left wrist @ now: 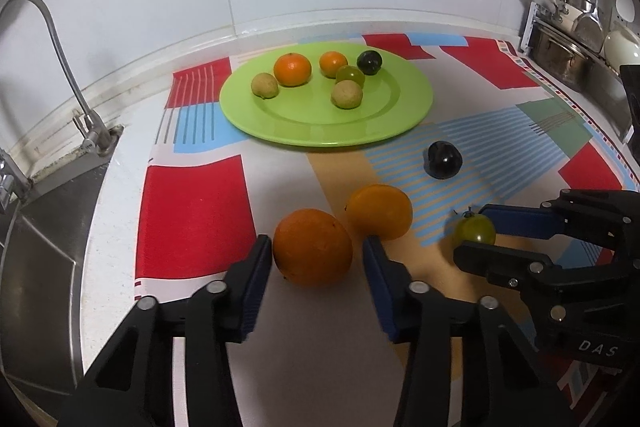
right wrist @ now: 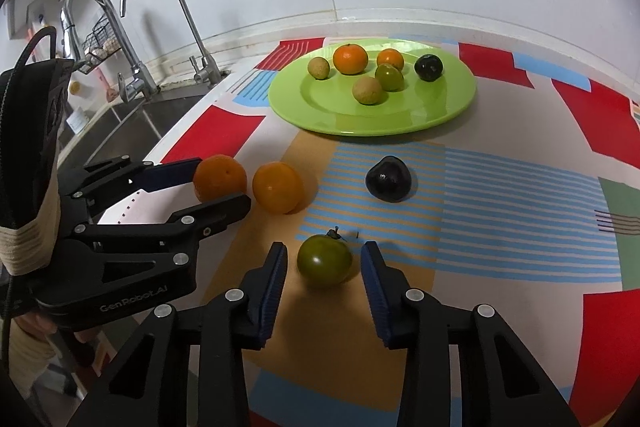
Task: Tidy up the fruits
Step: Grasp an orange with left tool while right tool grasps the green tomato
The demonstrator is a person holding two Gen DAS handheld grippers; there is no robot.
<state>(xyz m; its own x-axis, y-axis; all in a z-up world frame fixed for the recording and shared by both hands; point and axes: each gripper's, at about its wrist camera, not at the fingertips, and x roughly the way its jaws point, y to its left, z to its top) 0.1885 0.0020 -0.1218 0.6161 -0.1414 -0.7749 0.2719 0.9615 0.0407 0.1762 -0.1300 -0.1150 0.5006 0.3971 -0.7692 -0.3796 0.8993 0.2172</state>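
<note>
**Desk:** Item one, the left side. What are you seeing?

**Operator:** I'm holding the left gripper (left wrist: 318, 245) low over the patterned cloth (left wrist: 196, 219), angled downward. Its jaws are standing narrow around the near orange (left wrist: 312, 247). One blue pad is touching the fruit's left flank, while the other is showing a thin gap, so I'm not calling it a grip.

**Desk:** Item two, the right.

**Operator:** The right gripper (right wrist: 324, 255) is straddling the loose green tomato (right wrist: 325, 259), with the jaws narrow and a sliver of cloth showing on each side. Nothing is being squeezed there yet.

**Desk:** Anything else lying loose?

**Operator:** I'm listing two more on the cloth:
- The second orange (left wrist: 379, 211) is sitting just beside the first (touching or not, I cannot tell).
- A dark plum (right wrist: 389, 179) is lying farther out, between the grippers and the plate.

**Desk:** And the plate?

**Operator:** The green plate (left wrist: 320, 135) is sitting at the back of the cloth, near the wall. It's carrying six pieces:
- a large mandarin (left wrist: 292, 69)
- a small mandarin (left wrist: 333, 63)
- two tan round fruits (left wrist: 264, 85) (left wrist: 347, 94)
- a plated green tomato (left wrist: 350, 75)
- a plated dark fruit (left wrist: 369, 62)

The sink (right wrist: 132, 123) is lying off to the left.
</note>
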